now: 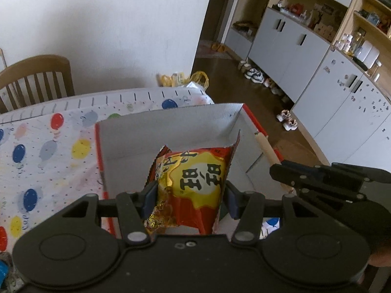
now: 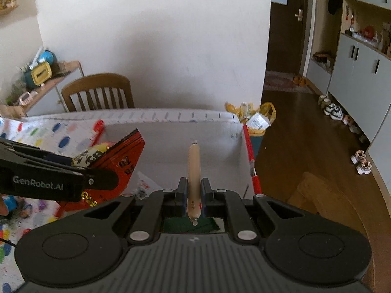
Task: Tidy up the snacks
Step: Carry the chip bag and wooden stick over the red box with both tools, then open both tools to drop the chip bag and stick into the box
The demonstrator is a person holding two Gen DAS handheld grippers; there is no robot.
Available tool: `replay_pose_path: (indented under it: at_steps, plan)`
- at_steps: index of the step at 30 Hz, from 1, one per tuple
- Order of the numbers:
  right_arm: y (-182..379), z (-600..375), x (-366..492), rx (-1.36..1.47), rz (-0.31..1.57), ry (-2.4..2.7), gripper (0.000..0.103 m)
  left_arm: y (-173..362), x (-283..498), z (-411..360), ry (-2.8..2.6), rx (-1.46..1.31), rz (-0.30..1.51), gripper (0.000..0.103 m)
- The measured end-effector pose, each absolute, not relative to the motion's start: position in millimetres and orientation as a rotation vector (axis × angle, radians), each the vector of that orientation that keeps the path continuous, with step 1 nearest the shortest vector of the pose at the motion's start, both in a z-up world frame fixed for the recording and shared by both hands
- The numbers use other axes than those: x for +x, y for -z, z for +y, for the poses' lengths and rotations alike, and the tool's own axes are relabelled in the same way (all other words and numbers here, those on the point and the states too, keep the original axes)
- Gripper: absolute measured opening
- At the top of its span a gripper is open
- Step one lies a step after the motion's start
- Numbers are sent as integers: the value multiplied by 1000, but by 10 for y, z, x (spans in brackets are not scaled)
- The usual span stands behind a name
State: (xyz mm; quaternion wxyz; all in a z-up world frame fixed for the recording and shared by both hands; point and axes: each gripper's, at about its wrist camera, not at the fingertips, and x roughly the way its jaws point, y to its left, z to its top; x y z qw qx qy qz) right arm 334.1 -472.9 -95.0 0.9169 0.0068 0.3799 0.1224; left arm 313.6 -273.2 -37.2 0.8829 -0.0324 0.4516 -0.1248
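My left gripper (image 1: 189, 195) is shut on a red and yellow snack bag (image 1: 193, 180) and holds it over the open cardboard box (image 1: 171, 127) with red outer sides. My right gripper (image 2: 194, 190) is shut on a beige sausage stick (image 2: 193, 171), pointing forward over the same box (image 2: 171, 144). In the left wrist view the right gripper (image 1: 317, 178) and its sausage (image 1: 266, 150) show at the box's right side. In the right wrist view the left gripper (image 2: 56, 175) and the snack bag (image 2: 122, 161) show at the left.
The box sits on a table with a balloon-print cloth (image 1: 48, 151). A wooden chair (image 2: 97, 92) stands behind the table by the wall. Grey cabinets (image 1: 305, 48) and shoes (image 1: 288, 119) line the wooden floor to the right. A yellow bag (image 2: 256, 117) sits past the table's far corner.
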Motion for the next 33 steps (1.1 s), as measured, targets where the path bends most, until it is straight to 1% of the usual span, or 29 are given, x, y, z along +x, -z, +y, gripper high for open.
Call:
replay_pose_path:
  at_steps: [10,16,29,33]
  plan:
    - [1442,-4701,3724,-26,889,-270,11,651,3510,-2953,217,-16,1005,54]
    - [1634,-4633,3791,-55,945,-317,11,804,3651,-3037,213,-3,1044,54]
    - [1736,-4593,3834,-52,982,-371,11,1004,3747,-3185,186,74,1081,55]
    - [1693,-4620,3814,-46,982,-392,11,1008,3746,-3217,184,81,1078,58]
